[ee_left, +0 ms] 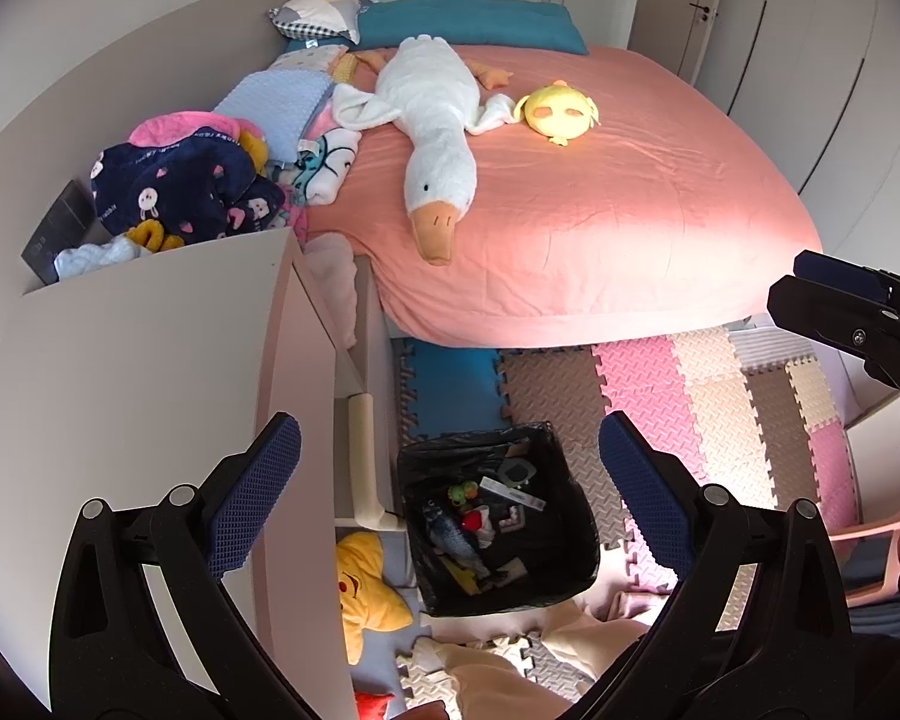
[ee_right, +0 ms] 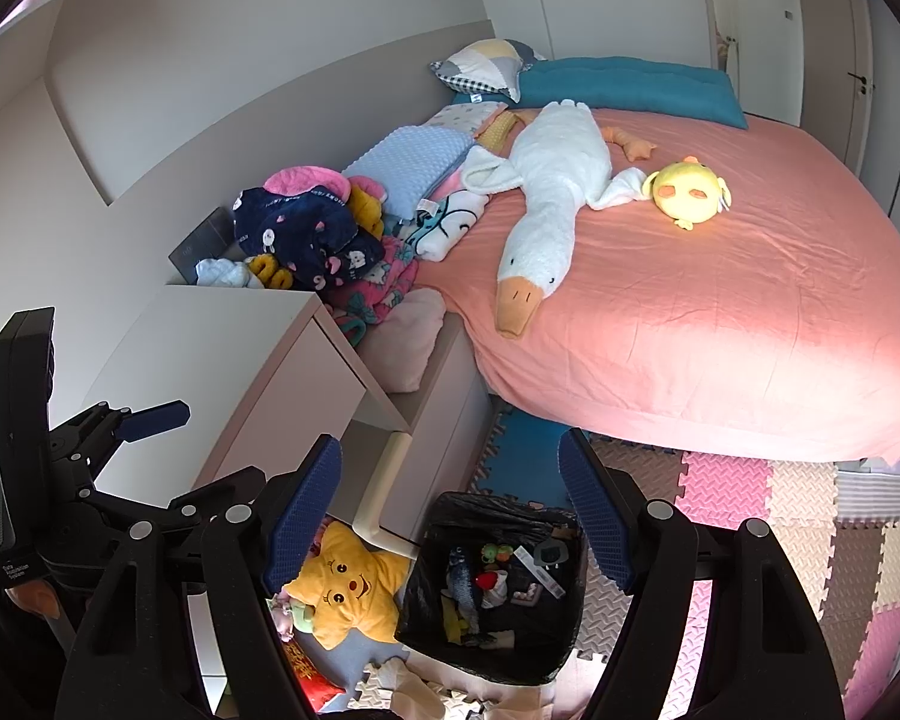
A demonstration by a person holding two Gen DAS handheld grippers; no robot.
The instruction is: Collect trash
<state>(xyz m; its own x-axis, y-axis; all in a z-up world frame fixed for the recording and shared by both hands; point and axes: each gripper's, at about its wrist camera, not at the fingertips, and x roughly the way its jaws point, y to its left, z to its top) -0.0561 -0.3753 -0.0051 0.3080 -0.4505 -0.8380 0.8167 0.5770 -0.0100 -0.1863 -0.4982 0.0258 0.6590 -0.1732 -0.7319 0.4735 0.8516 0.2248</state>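
A square bin lined with a black bag [ee_left: 576, 546] stands on the foam floor mats below both grippers; it also shows in the right wrist view [ee_right: 426, 600]. It holds mixed trash [ee_left: 486, 528] [ee_right: 498, 582]: wrappers, a red bit, a small green toy. My left gripper [ee_left: 450, 492] is open and empty, high above the bin. My right gripper [ee_right: 450, 510] is open and empty, also above the bin. The right gripper shows at the right edge of the left wrist view [ee_left: 858, 318], and the left gripper at the left of the right wrist view [ee_right: 90, 450].
A white bedside cabinet [ee_right: 252, 348] stands left of the bin, with a pile of clothes [ee_right: 306, 240] behind it. A bed with a pink sheet [ee_right: 720, 312] carries a white goose plush [ee_right: 546, 198] and a yellow plush [ee_right: 690, 192]. A yellow star plush [ee_right: 348, 588] lies on the floor by the bin.
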